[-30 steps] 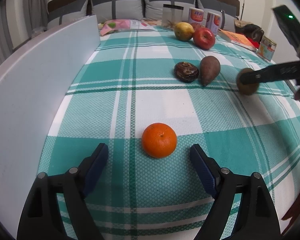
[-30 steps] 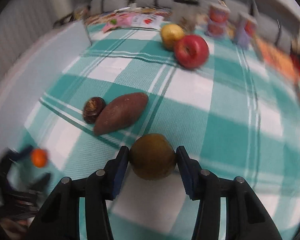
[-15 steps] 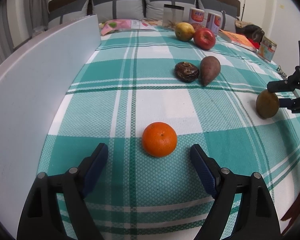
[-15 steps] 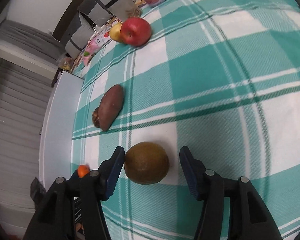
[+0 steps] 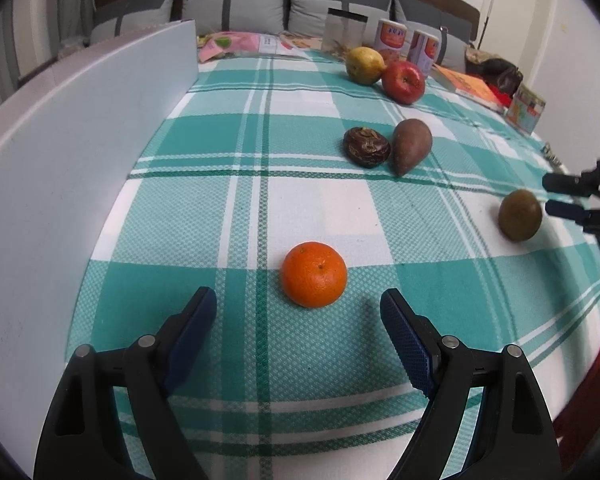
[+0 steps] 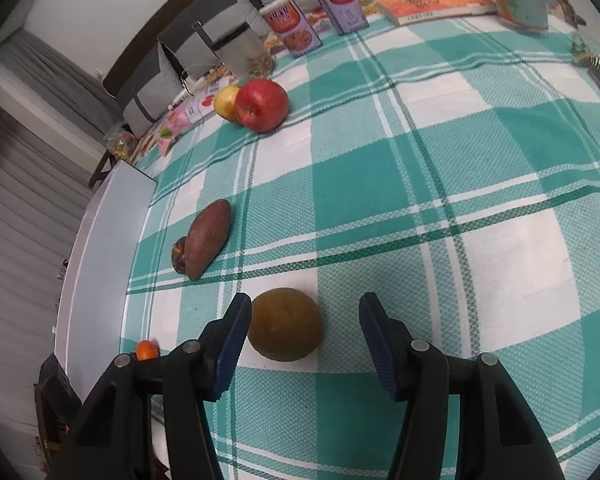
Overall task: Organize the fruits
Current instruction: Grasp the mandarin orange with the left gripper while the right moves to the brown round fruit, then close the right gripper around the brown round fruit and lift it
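Left claw (image 5: 298,320): jaws spread wide, nothing between the pads, held low and level. Right claw (image 6: 305,332): jaws also apart, left pad just beside a round fruit, right pad well clear of it.

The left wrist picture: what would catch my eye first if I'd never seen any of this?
Probably the bright orange, alone on the teal-and-white checked cloth, just ahead of the open left gripper. Next, the red apple beside a yellow pear at the far end. At the right edge, a brownish-green fruit lies just before the right gripper.
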`<act>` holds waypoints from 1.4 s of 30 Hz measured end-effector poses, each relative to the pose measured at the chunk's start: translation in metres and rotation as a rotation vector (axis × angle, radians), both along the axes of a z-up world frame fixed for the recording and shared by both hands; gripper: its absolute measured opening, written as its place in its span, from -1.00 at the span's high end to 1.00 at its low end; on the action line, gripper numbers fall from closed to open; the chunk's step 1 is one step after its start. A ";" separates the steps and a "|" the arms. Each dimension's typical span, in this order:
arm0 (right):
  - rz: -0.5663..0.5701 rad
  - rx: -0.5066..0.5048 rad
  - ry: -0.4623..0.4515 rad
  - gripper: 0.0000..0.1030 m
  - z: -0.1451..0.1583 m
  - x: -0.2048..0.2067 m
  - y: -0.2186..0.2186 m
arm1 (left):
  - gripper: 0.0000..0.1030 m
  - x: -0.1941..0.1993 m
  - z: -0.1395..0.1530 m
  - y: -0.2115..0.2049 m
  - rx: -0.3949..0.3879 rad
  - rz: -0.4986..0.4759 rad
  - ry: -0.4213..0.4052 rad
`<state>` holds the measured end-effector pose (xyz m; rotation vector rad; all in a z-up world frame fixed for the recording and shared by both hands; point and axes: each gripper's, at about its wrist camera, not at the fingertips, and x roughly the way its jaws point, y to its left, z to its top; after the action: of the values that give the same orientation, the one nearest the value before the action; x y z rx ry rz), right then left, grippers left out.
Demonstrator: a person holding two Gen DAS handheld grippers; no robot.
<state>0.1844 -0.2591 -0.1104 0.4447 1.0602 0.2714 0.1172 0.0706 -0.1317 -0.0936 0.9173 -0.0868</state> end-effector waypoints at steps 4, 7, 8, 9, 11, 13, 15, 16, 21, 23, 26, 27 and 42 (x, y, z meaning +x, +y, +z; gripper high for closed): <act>0.025 -0.114 -0.086 -0.43 0.007 -0.030 0.011 | -0.66 0.000 0.005 0.014 -0.053 0.015 0.007; 0.086 -0.269 -0.159 -0.45 0.000 -0.061 0.033 | -0.66 -0.001 0.005 0.019 -0.053 0.016 0.005; 0.103 -0.308 -0.177 -0.45 -0.004 -0.069 0.039 | -0.66 0.000 0.005 0.019 -0.046 0.014 0.006; 0.116 -0.341 -0.192 -0.45 -0.009 -0.077 0.044 | -0.66 0.000 0.004 0.018 -0.035 0.011 0.007; 0.128 -0.389 -0.188 -0.45 -0.020 -0.086 0.050 | -0.65 0.001 0.003 0.015 -0.012 0.005 0.003; 0.141 -0.407 -0.157 -0.45 -0.030 -0.087 0.050 | -0.63 0.005 0.002 0.011 -0.002 -0.005 -0.001; 0.161 -0.452 -0.182 -0.49 -0.031 -0.088 0.054 | -0.62 0.009 0.003 0.005 0.013 -0.019 -0.013; 0.175 -0.470 -0.180 -0.51 -0.033 -0.088 0.056 | -0.61 0.011 0.003 0.003 0.023 -0.026 -0.019; 0.171 -0.403 -0.199 -0.51 -0.024 -0.080 0.057 | 0.02 0.020 -0.002 -0.016 0.065 -0.095 -0.008; 0.168 -0.400 -0.205 -0.51 -0.018 -0.066 0.061 | 0.37 0.020 -0.001 -0.019 0.088 -0.097 -0.020; 0.173 -0.403 -0.197 -0.50 -0.012 -0.042 0.069 | 0.42 0.022 0.000 -0.015 0.069 -0.086 -0.006; 0.179 -0.410 -0.194 -0.49 -0.012 -0.035 0.072 | 0.43 0.021 0.000 -0.013 0.062 -0.079 0.000; 0.362 -0.176 -0.191 0.07 0.063 -0.010 0.144 | 0.45 -0.002 0.118 0.057 -0.231 0.013 -0.039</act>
<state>0.1745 -0.1149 -0.0476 0.0635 0.9628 0.5270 0.1156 0.1277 -0.0134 -0.3110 0.8653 -0.1820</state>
